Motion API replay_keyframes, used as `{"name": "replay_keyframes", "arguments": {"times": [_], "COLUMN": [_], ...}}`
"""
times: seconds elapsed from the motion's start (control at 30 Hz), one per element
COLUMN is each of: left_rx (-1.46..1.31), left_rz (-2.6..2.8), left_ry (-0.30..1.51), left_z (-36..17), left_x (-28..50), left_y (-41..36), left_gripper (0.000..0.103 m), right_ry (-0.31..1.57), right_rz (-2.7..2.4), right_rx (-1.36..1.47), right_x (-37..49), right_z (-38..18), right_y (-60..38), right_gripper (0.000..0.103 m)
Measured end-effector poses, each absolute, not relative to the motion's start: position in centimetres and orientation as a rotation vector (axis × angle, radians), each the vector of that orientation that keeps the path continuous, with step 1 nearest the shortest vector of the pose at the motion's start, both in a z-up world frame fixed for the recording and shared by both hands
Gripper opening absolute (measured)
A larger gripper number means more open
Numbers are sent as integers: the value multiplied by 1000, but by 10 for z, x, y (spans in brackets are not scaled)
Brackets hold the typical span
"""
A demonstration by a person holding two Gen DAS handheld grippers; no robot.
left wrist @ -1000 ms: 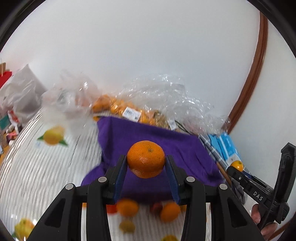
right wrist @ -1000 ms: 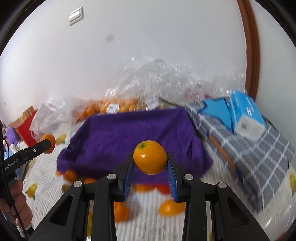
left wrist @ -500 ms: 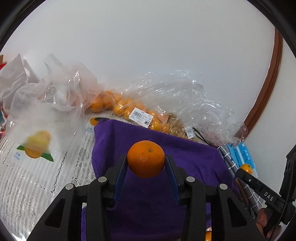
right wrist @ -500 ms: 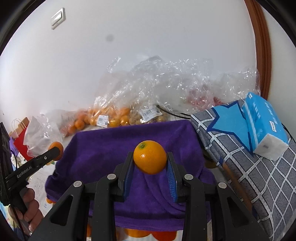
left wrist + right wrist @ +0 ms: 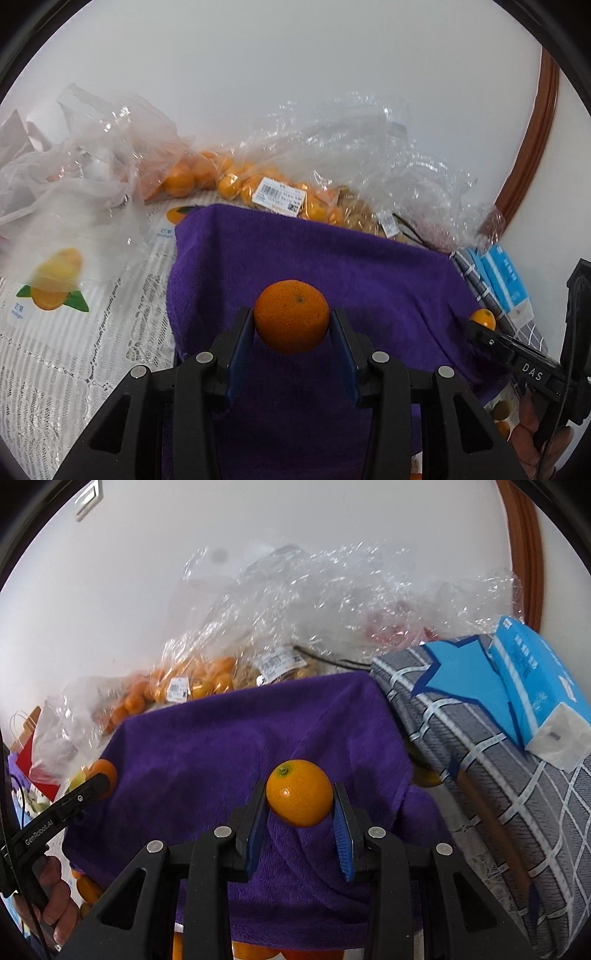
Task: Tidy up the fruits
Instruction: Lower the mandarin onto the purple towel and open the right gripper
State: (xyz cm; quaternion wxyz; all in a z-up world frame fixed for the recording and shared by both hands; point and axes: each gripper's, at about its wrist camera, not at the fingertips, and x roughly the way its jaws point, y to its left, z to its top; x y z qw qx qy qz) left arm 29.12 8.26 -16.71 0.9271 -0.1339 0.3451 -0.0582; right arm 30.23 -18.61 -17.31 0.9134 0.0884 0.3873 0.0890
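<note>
Both hand-held grippers moved in over the purple towel (image 5: 332,266), which now fills more of each view. Loose oranges (image 5: 88,888) at its near edge are mostly hidden.

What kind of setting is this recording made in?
Probably a home room, not a lab: supermarket bags of oranges with price labels lie against a plain white wall, beside a purple towel, a checked grey quilt and a blue tissue pack.

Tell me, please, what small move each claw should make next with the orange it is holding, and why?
Probably lower both a little further onto the purple towel and only then release. The left claw is shut on its orange, the right claw on the smaller orange, and both fruits appear to hang just above the cloth, so opening now might let them roll.
</note>
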Motion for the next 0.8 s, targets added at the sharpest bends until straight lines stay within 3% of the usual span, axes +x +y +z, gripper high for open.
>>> {"name": "replay_keyframes", "arguments": {"times": [0.4,0.8], "left_rx": [-238,-213], "left_rz": [-116,-119], "left_ry": [727,715], "left_z": [-168,-168], "left_x": [291,292], "left_y": [76,72], "left_gripper": [40,40], "right_ry": [888,866], "right_rz": [157,149], "right_rx": [130,124], "right_x": [310,304], "right_z": [-187,-182], "right_y": [-176,-177], "right_gripper": [34,34]}}
